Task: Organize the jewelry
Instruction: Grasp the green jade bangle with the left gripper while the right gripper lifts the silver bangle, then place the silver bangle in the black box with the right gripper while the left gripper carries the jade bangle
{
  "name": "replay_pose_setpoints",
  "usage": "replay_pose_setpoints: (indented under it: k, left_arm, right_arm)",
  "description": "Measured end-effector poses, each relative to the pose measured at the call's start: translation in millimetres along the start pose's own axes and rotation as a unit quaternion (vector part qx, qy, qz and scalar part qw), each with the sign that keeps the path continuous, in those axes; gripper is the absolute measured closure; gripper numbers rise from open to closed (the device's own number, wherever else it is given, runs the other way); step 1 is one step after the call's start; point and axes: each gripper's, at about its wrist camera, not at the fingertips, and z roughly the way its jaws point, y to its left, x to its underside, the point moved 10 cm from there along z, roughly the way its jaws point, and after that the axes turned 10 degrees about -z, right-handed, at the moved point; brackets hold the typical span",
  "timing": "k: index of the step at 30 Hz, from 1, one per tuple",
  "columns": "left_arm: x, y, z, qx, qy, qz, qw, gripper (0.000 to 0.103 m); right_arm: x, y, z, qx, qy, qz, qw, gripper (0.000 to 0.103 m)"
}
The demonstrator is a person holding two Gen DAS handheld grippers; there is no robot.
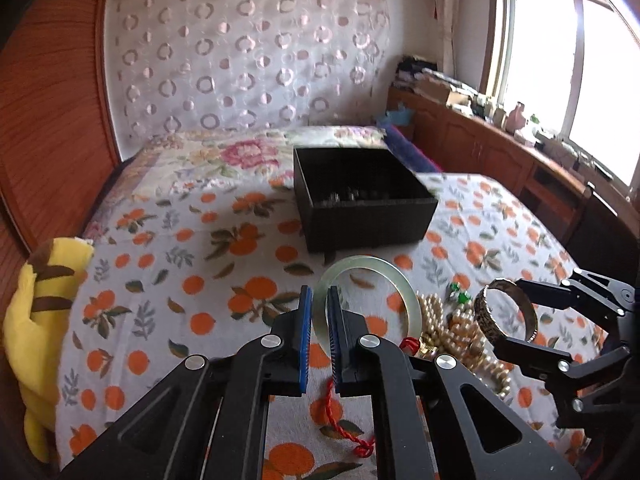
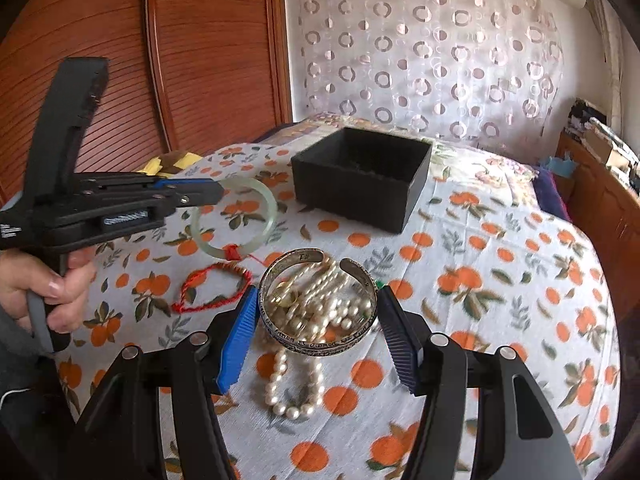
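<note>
My left gripper (image 1: 319, 292) is shut on the rim of a pale green jade bangle (image 1: 400, 280), which has a red knot tied to it. In the right wrist view the left gripper (image 2: 220, 192) holds the jade bangle (image 2: 272, 208) above the bedspread, left of the black open box (image 2: 352, 192). My right gripper (image 2: 318, 292) has its blue pads against both sides of an engraved silver cuff bracelet (image 2: 320, 348) over a pile of pearl necklaces (image 2: 296, 392). A red cord bracelet (image 2: 212, 288) lies to the left.
The black box (image 1: 372, 224) stands on the orange-patterned bedspread (image 1: 200, 280) beyond the jewelry. Small green stones (image 1: 460, 294) lie by the pearls (image 1: 440, 320). A yellow plush toy (image 1: 40, 320) sits at the left bed edge. A wooden cabinet (image 1: 500, 152) runs along the right.
</note>
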Motion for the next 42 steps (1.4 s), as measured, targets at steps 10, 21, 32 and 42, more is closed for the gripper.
replay_pose_setpoints:
  k: [10, 21, 32, 42]
  left_arm:
    - [-31, -1, -14, -0.01, -0.038, 0.005, 0.9992, 0.096]
    - [-52, 9, -9, -0.016, -0.048, -0.004, 0.9987, 0.096]
    - [-66, 15, 6, -0.028, -0.046, -0.008, 0.9985, 0.096]
    - [-90, 12, 25, -0.043, -0.047, -0.004, 0.9979, 0.096]
  right_arm:
    - [-37, -37, 15, 0.033, -0.007, -0.01, 0.999, 0.04]
    - [-83, -76, 62, 0.043, -0.003, -0.012, 0.999, 0.04]
    - [-93, -78, 99, 0.025, 0.022, -0.011, 0.999, 0.04]
    - [-93, -91, 88, 0.028, 0.015, -0.004, 0.999, 0.035]
